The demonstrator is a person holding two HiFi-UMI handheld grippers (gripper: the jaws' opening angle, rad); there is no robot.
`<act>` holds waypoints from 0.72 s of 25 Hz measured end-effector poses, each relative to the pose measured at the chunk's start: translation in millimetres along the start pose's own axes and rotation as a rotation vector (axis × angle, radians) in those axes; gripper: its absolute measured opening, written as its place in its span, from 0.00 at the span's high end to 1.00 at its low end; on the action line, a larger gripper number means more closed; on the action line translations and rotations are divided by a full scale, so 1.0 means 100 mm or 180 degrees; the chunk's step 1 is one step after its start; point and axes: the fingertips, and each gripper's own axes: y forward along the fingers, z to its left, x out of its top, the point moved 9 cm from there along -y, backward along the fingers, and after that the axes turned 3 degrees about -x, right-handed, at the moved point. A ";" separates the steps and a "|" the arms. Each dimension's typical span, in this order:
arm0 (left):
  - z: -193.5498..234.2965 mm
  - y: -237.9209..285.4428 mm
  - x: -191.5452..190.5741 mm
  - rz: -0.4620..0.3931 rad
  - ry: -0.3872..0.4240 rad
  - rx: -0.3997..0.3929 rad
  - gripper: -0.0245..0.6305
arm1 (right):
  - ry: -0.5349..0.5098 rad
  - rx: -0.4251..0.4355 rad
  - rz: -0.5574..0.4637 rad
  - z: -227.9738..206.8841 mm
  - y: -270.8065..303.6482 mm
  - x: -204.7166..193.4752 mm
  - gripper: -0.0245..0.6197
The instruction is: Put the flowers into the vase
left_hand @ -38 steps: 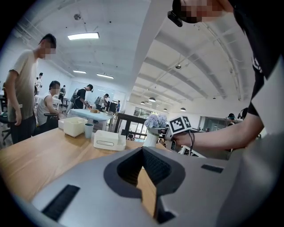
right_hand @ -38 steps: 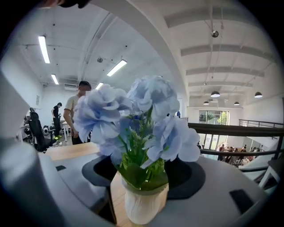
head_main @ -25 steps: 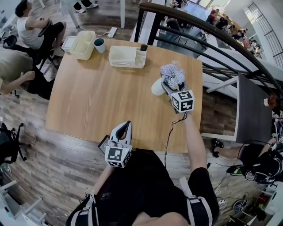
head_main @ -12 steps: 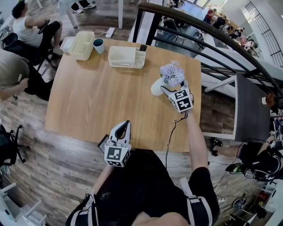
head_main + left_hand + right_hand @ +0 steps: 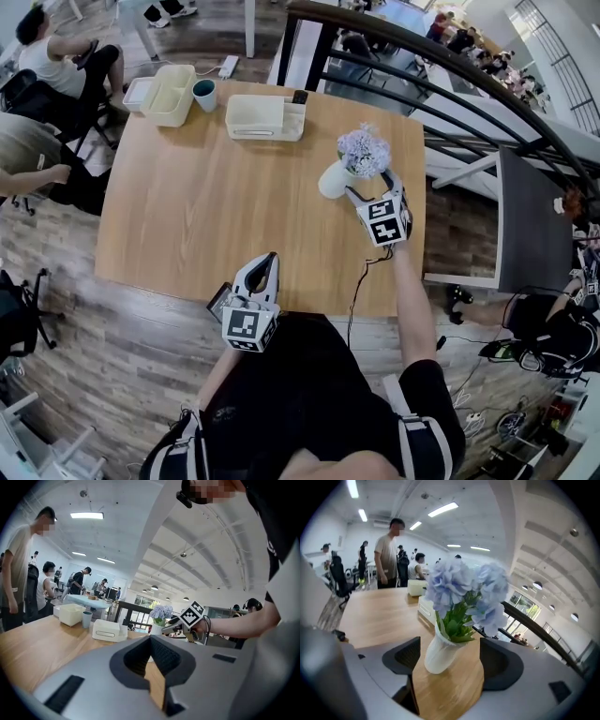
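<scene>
The right tongs are released, jaws spread wide. The white vase stands upright on the worktop between them. In the right gripper view I see neither pad pressing it. The pad on that view's left sits just beside the vase wall, and the other pad is clear of it. I read no grip here.

The flowers are pale blue-lilac blooms with green leaves. Their stems go down into the vase mouth and the heads rise above the tips of the right tongs. The task's thing is in the vase, straight ahead of the right tongs.

The left tongs are clenched, tips meeting, with nothing held. Only bare worktop shows through the gap behind the tips. They hang over the near edge of the worktop, well apart from the vase, which lies ahead of them and off to their right.

A small dark gadget lies just left of the left tongs at the near edge. I can't tell what it is.

Far ahead of both tongs, along the far edge, are a cream tray and a second cream box, with a teal cup between them. All are well apart from the tongs.

Seated people are off to the left, beyond the left tongs. A dark curved railing runs beyond the right tongs.
</scene>
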 end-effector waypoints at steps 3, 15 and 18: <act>0.00 0.00 -0.01 0.0024 0.0000 -0.0030 0.92 | 0.1004 0.0090 -0.0524 0.06 -0.32 -0.13 0.37; -0.21 0.18 -0.16 0.0203 -0.0140 -0.0620 0.92 | 0.2533 -0.0036 -0.1770 1.30 -1.65 -0.50 0.40; -0.32 0.19 -0.23 0.0251 -0.0123 -0.0730 0.92 | 0.2419 -0.0333 -0.1893 1.41 -1.85 -0.59 0.83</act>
